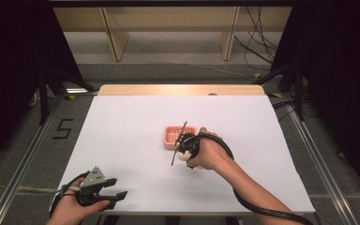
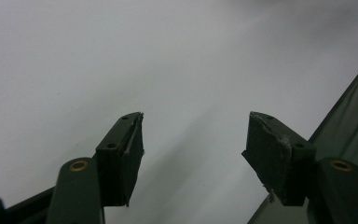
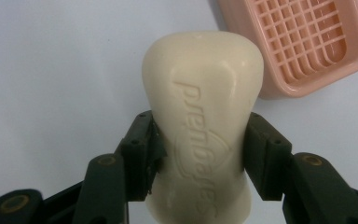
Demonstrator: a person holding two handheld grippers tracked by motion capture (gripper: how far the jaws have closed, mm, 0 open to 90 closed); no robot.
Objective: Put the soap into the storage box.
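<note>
The left gripper (image 2: pixel 193 144) looks out over the white table surface (image 2: pixel 121 56), its two black jaws rising from the bottom and standing well apart with nothing between them. The inner pads (image 2: pixel 133 158) face each other across the bare gap (the right one looks chipped along its upper edge). A dark panel (image 2: pixel 354 116) slants in at the right edge, behind the right jaw.

From above the near edge we look forward and down over the white table (image 1: pixel 122 140). Our right gripper (image 3: pixel 200 149) camera sits close over soap (image 3: pixel 203 116) and pink dish (image 3: pixel 303 42); both appear beyond that gripper from above.
</note>
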